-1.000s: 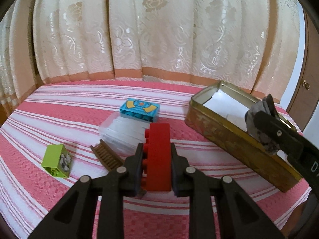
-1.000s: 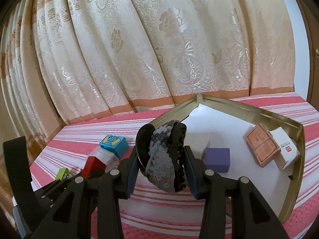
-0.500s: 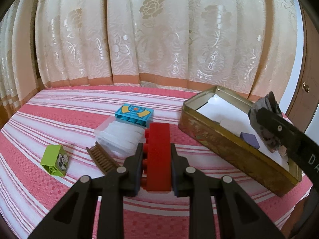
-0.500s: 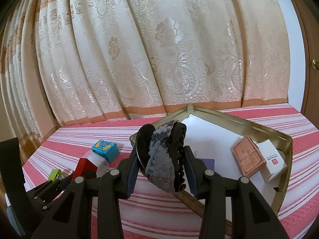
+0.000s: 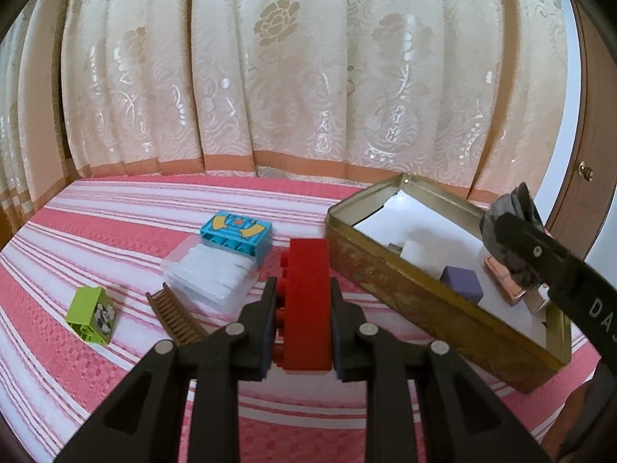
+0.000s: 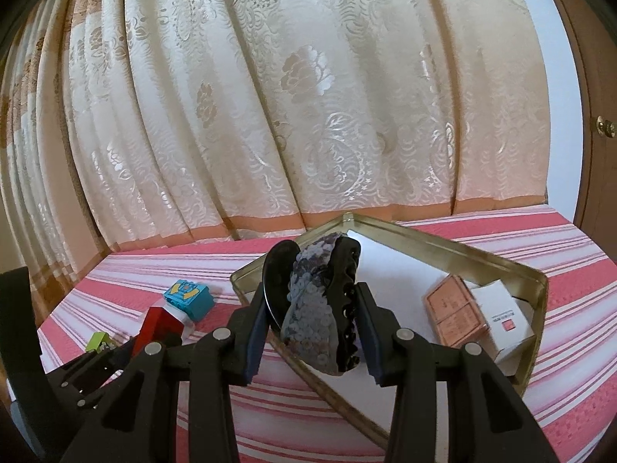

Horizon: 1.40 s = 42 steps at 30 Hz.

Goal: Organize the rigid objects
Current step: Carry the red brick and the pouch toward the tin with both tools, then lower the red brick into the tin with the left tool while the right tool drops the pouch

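My left gripper (image 5: 304, 308) is shut on a red toy brick (image 5: 306, 305), held above the striped cloth just left of the gold tin (image 5: 424, 305). My right gripper (image 6: 312, 308) is shut on a dark sequined hair claw (image 6: 320, 305), held over the near left rim of the gold tin (image 6: 447, 239). In the left wrist view the right gripper (image 5: 513, 247) with the hair claw (image 5: 497, 227) hangs over the tin's right side. The left gripper's red brick (image 6: 156, 326) shows at lower left of the right wrist view.
On the cloth lie a blue printed brick (image 5: 236, 236), a clear plastic box (image 5: 210, 277), a brown comb (image 5: 175, 314) and a green brick (image 5: 90, 314). The tin holds a purple cube (image 5: 461, 283), a pink box (image 6: 455, 316) and a white box (image 6: 505, 316). Curtains hang behind.
Both grippers have drawn back and risen slightly with their loads, so the tin and the loose items sit farther off and more of the tin's inside shows. Both grips are unchanged.
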### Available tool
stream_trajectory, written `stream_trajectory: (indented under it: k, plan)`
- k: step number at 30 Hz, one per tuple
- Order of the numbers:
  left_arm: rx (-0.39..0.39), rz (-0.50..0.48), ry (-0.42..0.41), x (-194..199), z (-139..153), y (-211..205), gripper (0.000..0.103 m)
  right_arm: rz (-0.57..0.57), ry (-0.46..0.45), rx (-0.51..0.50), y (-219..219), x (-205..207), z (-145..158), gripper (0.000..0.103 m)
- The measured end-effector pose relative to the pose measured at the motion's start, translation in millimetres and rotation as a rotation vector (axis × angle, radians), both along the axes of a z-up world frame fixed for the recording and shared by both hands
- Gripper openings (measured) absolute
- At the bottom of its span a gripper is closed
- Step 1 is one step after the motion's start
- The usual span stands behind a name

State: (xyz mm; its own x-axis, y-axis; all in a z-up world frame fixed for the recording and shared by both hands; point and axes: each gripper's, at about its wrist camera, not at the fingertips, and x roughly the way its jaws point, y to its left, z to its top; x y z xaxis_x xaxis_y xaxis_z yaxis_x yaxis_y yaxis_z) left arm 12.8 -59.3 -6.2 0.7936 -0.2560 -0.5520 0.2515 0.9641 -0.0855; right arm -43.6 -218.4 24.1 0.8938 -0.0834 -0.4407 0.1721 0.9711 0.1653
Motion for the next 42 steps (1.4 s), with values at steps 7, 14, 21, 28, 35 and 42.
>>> stream_trajectory:
  k: [7,14,21,28,35,42]
  plan:
    - [-0.020,-0.026,-0.043,-4,16,-15,0.022,-0.025,-0.009,0.011,-17,-3,3,0.045]
    - [-0.009,-0.053,-0.081,-7,28,-36,0.022,-0.053,-0.020,0.014,-34,-6,6,0.046]
    - [-0.020,-0.086,-0.099,-7,38,-58,0.022,-0.091,-0.020,0.036,-56,-10,6,0.045]
    - [-0.015,-0.129,-0.095,-6,37,-83,0.022,-0.118,-0.021,0.029,-71,-11,7,0.046]
    - [-0.008,-0.160,-0.070,2,31,-107,0.021,-0.171,-0.003,-0.001,-95,-11,5,0.046]
    - [0.025,-0.166,-0.033,11,22,-132,0.022,-0.209,0.035,-0.014,-116,-5,0,0.046]
